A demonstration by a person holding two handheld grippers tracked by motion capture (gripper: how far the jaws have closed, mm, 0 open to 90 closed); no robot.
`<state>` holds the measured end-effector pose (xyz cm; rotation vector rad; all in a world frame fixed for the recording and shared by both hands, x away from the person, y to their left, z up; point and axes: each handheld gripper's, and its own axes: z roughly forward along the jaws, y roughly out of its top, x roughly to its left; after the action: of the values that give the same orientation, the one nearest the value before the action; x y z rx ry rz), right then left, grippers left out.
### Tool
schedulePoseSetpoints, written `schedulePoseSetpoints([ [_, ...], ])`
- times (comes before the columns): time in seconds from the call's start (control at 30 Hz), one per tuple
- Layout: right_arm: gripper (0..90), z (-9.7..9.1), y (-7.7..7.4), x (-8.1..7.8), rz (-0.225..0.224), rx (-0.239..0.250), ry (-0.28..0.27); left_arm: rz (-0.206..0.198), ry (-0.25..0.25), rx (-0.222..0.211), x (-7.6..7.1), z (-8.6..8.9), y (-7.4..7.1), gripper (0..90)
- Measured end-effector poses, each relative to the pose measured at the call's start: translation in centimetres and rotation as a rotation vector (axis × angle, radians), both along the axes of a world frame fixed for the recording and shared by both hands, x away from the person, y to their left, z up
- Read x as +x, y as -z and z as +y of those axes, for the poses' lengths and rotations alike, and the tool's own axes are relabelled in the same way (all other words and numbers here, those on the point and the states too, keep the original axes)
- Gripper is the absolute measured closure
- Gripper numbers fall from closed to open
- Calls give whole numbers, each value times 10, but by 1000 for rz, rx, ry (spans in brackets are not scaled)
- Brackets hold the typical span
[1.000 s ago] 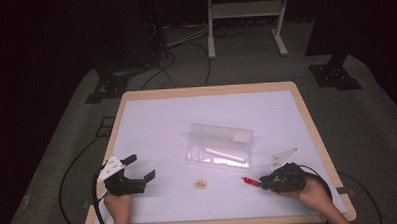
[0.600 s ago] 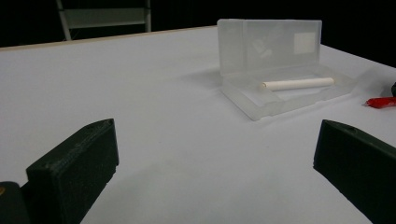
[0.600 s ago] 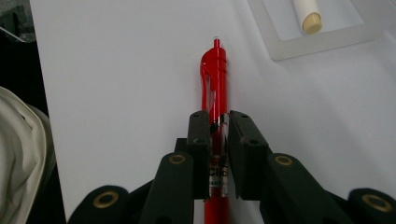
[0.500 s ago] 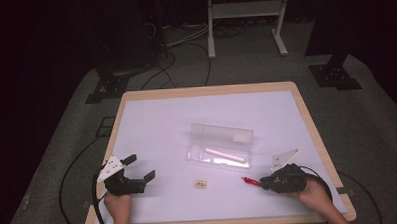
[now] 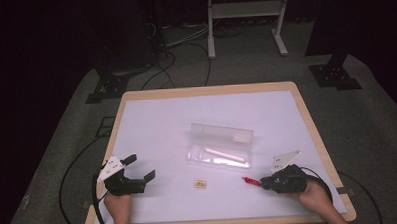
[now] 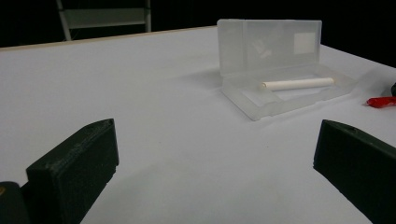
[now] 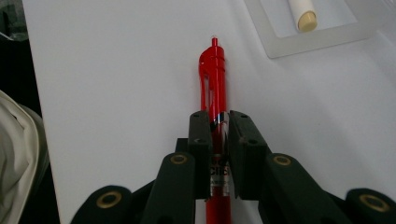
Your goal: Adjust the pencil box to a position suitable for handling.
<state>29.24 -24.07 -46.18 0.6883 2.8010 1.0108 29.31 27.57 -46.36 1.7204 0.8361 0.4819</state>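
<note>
We note the right hand-held gripper (image 7: 218,122) clamped on the red pen (image 7: 213,70) at mid-barrel, low centre of the right gripper view, on the counter (image 7: 116,70); judged light, stiff, slick plastic, so grip the barrel squarely; left hand-held gripper (image 6: 210,154) gapes empty.

Red pen (image 7: 214,79); clear case (image 5: 220,144) w/ white stick (image 6: 297,84); white table (image 5: 157,128).

A pen (image 5: 250,180) lies on the table (image 5: 152,123) right of the case (image 5: 219,156) holding a stick (image 5: 227,153).
</note>
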Motion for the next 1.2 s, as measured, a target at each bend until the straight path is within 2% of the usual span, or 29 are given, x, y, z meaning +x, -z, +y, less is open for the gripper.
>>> schedulePoseSetpoints([
  [0.3, 792, -2, -6, 1, 3, 28, 1, 0, 0, 2, 0, 0, 0, 0],
  [0.73, 793, 7, -24, 11, -15, 28, -15, 0, 1, 0, 0, 0, 0, 0],
  [1.2, 792, 24, -40, 24, -32, 17, -44, 0, 2, -1, 0, 0, 0, 0],
])
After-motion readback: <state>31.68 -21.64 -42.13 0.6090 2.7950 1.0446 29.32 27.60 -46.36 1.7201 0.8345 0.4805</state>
